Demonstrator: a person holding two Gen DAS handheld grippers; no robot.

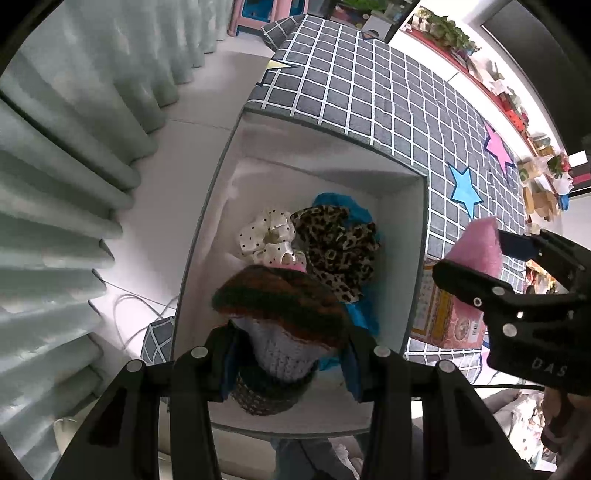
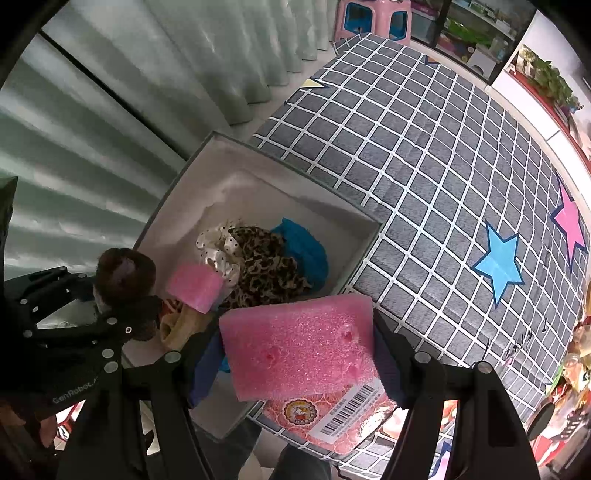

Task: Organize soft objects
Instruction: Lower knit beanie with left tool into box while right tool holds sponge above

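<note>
Pinching a knitted beanie (image 1: pixel 280 317) by its ribbed cuff, the left gripper (image 1: pixel 288 365) is hanging over the white box (image 1: pixel 402 177); the right gripper (image 2: pixel 299 354) is squeezing a pink foam block (image 2: pixel 295 343) near the box's edge. Both are looking light and squashy, best gripped mid-body. "GenRobot" and "DAS" are showing on the grippers.

A home bedroom: a bed under a grey checked star-print cover (image 2: pixel 424 155) lies ahead of the tongs, pale green curtains (image 1: pixel 66 192) hang left, and cluttered shelves with plants (image 1: pixel 454 33) stand beyond.
</note>
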